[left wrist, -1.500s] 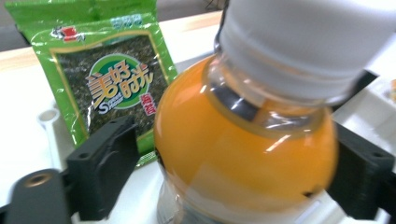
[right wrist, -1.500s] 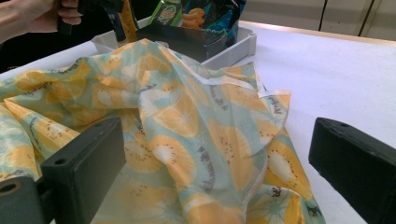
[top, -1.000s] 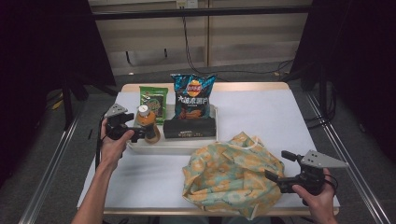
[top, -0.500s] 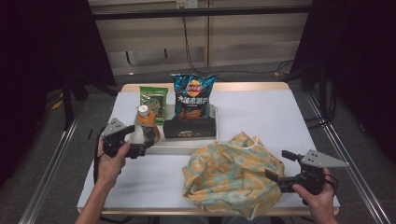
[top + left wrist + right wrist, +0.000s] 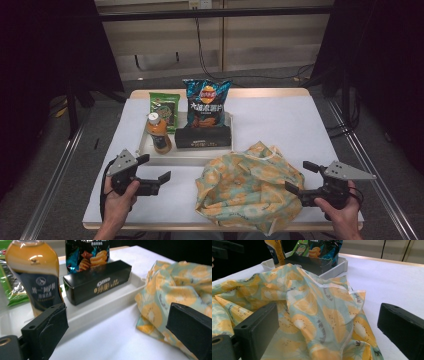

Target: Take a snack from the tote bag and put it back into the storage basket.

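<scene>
An orange drink bottle (image 5: 159, 134) stands upright at the left end of a white tray (image 5: 150, 156). Beside it in the tray lies a black box (image 5: 202, 136), with a blue chip bag (image 5: 205, 100) and a green packet (image 5: 162, 107) behind. My left gripper (image 5: 156, 167) is open in front of the tray, apart from the bottle (image 5: 37, 277) and holding nothing. A crumpled cloth bag with a fruit print (image 5: 247, 185) lies at the front middle. My right gripper (image 5: 299, 176) stands open at its right edge, jaws either side of the cloth (image 5: 312, 305) without pinching it.
The white table cover (image 5: 280, 120) is bare to the right of the tray and behind the cloth. The table's front edge (image 5: 150, 225) runs just below both hands. Metal rails flank the table on the floor.
My left gripper has let go of the bottle and drawn back from the tray toward the front edge. The bottle stays standing in the tray. The right gripper has not moved.
</scene>
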{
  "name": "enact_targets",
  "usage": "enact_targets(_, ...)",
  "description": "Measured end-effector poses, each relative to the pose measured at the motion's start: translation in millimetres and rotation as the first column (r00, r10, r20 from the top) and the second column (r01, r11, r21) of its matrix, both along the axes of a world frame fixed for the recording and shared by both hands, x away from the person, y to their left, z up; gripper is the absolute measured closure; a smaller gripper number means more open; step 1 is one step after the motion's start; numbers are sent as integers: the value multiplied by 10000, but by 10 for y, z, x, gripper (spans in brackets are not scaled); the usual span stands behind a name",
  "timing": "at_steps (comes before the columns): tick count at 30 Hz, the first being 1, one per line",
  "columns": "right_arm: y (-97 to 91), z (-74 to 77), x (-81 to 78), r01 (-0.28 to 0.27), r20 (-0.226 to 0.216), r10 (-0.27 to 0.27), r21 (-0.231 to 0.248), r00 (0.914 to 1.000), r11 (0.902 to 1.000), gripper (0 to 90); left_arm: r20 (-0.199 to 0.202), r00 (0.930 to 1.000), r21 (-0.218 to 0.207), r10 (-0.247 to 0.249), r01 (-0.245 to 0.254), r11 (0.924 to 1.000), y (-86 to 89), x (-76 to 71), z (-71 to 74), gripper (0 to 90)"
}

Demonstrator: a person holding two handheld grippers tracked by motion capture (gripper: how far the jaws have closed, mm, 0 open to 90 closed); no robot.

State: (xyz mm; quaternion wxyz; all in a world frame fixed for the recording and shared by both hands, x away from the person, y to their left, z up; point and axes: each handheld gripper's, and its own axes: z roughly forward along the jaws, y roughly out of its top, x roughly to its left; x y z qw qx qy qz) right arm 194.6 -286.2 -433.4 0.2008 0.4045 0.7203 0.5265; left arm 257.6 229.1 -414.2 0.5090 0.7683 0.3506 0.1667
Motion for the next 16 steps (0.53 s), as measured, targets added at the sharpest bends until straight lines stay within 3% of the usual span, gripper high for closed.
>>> enact_targets(2,-4,-7,7,33,-34,-34,-15,10000,10000,34,348,9989,-114,319,-315,9994,-5,-114,4,34)
enact_targets(4,-7,-5,2,10,1,-10,-29,10000,10000,37,244,9995,-333,181,-173,9993,-6,-192,-14,34)
enact_targets(6,-9,-6,2,25,-31,-25,-22,10000,10000,37,523,9986,-97,123,-118,9999,-12,-278,-57,38)
enact_targets(7,-9,-7,4,25,-39,-25,-24,10000,10000,37,482,9988,-68,11,-8,10000,-8,-308,-90,38)
enact_targets(9,-8,-6,2,0,-17,0,-27,10000,10000,37,95,9999,-469,-41,46,9989,7,-363,-168,38)
enact_targets(10,-8,-6,3,-12,0,12,-41,10000,10000,36,71,9999,-362,-108,111,9993,12,-391,-179,40)
enact_targets(11,-12,-4,4,-12,38,12,-67,10000,10000,35,440,9988,-311,235,-221,9993,20,-425,-176,48)
enact_targets(13,-16,0,-1,33,1,-33,-12,10000,10000,34,214,9996,-384,-185,193,9991,35,-378,-190,50)
enact_targets(16,-29,0,1,25,19,-25,27,10000,10000,33,62,9997,-309,-255,257,9992,36,-344,-215,50)
